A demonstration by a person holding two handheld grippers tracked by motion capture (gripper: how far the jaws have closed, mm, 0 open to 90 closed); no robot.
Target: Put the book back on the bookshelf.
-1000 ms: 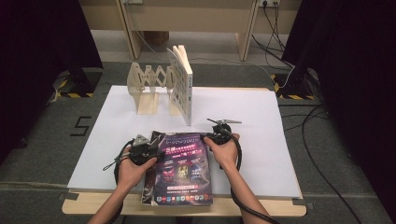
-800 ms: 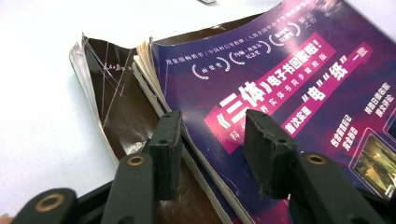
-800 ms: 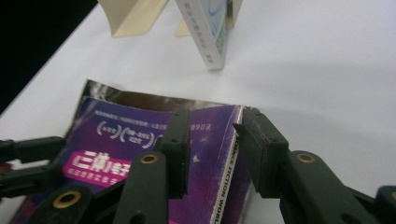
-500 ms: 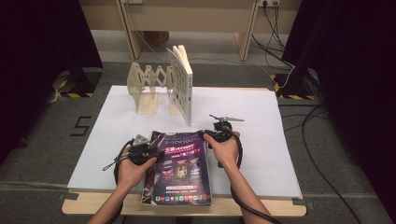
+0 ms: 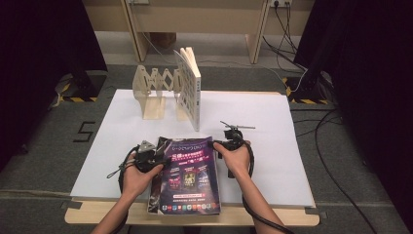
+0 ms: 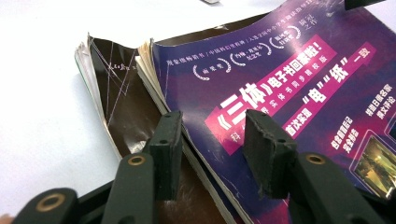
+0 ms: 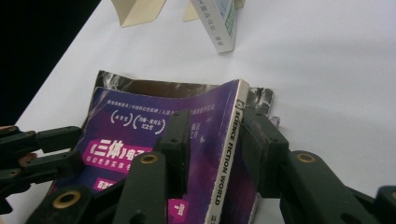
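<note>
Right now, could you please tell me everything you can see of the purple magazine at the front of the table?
The purple magazine lies flat, cover up, at the near edge of the white table. It is a glossy softcover with white and pink Chinese lettering, and its white spine reads SCIENCE FICTION WORLD. It lies on a darker magazine whose worn edge sticks out. The left tongs straddle its page edge and the right tongs its spine; whether the pads press is unclear.

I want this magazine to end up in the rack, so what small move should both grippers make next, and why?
Probably close both grippers, then lift. The left gripper straddles the purple magazine's page edge and the right gripper its spine, each with fingers apart. It lies flat on another magazine, short of the wooden rack.
</note>
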